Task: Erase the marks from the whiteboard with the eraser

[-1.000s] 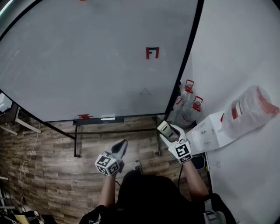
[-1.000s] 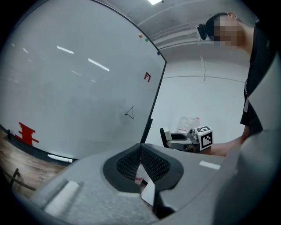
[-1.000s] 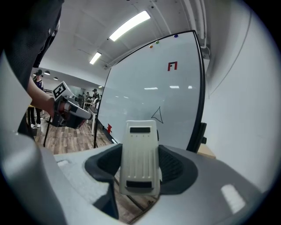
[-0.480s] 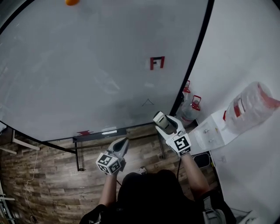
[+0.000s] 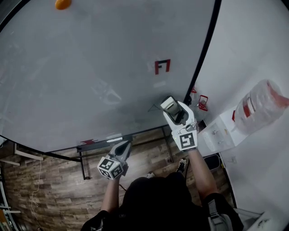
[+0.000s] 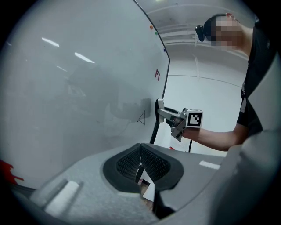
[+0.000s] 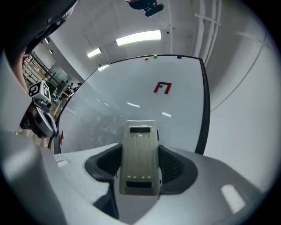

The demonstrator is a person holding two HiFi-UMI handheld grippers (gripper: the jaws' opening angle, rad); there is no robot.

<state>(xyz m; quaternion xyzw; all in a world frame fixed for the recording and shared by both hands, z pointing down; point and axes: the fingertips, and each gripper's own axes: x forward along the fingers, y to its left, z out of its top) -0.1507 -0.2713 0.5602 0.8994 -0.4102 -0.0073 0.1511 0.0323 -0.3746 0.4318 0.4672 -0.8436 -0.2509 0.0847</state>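
Note:
The whiteboard (image 5: 90, 67) fills the head view. It bears a red mark (image 5: 162, 66) and a small black triangle mark (image 5: 152, 108). My right gripper (image 5: 174, 112) is shut on the pale eraser (image 5: 171, 107), held just right of the triangle, near the board's black right frame. Whether the eraser touches the board is unclear. In the right gripper view the eraser (image 7: 139, 156) sits between the jaws below the red mark (image 7: 163, 88). My left gripper (image 5: 123, 147) hangs lower, shut and empty, in front of the board's tray. The left gripper view shows the triangle (image 6: 141, 117) and the eraser (image 6: 158, 110).
An orange magnet (image 5: 62, 4) sticks at the board's top. A small red mark (image 5: 88, 141) is near the tray (image 5: 113, 136). Right of the board stand red-handled jugs (image 5: 202, 103) and a white dispenser (image 5: 219, 131) carrying a big bottle (image 5: 262, 106). Wooden floor lies below.
My right gripper has risen with the eraser from beside the board's lower corner up to the triangle mark. The left gripper has stayed low and shut.

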